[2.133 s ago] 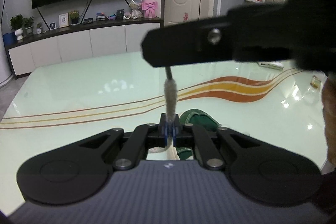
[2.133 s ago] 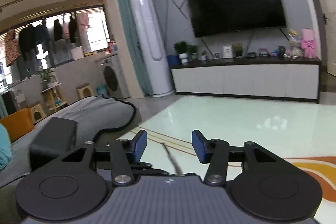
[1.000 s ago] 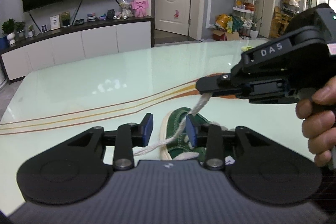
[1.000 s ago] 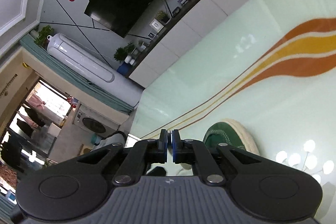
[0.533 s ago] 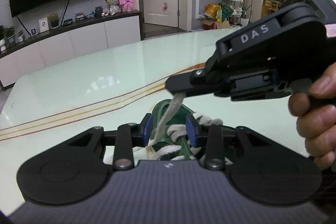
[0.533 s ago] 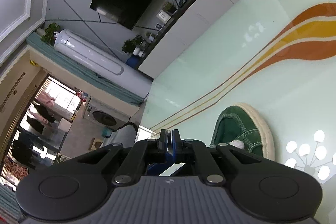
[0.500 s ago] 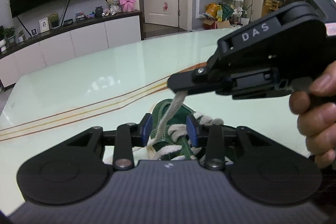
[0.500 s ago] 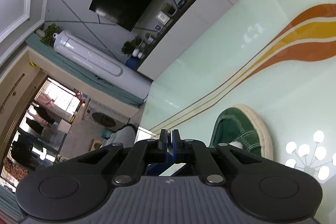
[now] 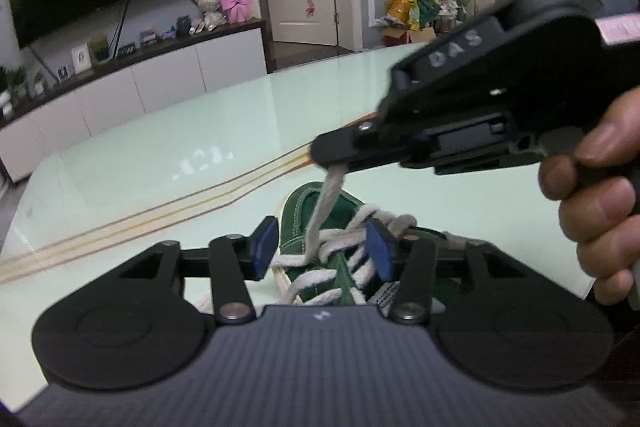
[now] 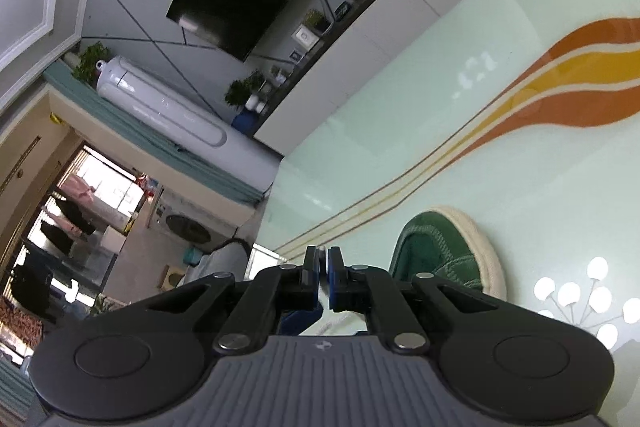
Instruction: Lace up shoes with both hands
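Shoe (image 9: 320, 211) is green with a cream sole and white lace (image 9: 326, 203). Your right gripper (image 10: 323, 277) stays clenched on the lace above the shoe; your left gripper (image 9: 320, 247), jaws spread, has dropped closer over it.

Left tool (image 9: 320, 247) now wider apart.

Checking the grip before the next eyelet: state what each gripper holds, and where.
The right gripper pinches the white shoelace at its free upper end above the green shoe. The left gripper is open, holding nothing.
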Demonstrator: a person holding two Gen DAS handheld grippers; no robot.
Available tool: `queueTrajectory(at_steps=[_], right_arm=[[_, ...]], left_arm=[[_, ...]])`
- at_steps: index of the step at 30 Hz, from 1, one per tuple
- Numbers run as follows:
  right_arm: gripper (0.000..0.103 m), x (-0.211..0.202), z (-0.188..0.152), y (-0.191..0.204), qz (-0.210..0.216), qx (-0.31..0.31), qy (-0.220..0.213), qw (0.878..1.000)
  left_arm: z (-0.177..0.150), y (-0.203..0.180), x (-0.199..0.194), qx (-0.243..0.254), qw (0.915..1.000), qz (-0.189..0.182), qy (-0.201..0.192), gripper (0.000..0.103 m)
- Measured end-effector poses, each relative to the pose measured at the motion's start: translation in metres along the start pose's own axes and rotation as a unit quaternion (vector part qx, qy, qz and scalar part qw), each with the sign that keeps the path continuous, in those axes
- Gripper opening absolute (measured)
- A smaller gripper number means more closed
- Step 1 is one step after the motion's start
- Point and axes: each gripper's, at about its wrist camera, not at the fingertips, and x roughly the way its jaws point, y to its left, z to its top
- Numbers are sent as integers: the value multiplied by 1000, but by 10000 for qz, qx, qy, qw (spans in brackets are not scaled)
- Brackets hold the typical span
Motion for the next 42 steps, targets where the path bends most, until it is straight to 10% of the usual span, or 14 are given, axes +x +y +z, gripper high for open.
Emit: queueTrajectory(at_steps=[21,33,40,42], right_arm=[[10,-6,-4,-4,30,231,151,9996],[38,-20,5,-10,38,221,63,9997],[37,-16,2,-8,28,198,92,9998],[24,-14,1,-7,-59,128,125,9998]], left_arm=[[-1,0,-3,-150,9991,-298,-248,6],[0,-1,2,-38,9992,-386,-135,6],[1,1,4,22,9991,-423,-101,6],[1,0,4,32,9991,-418,-97,6]])
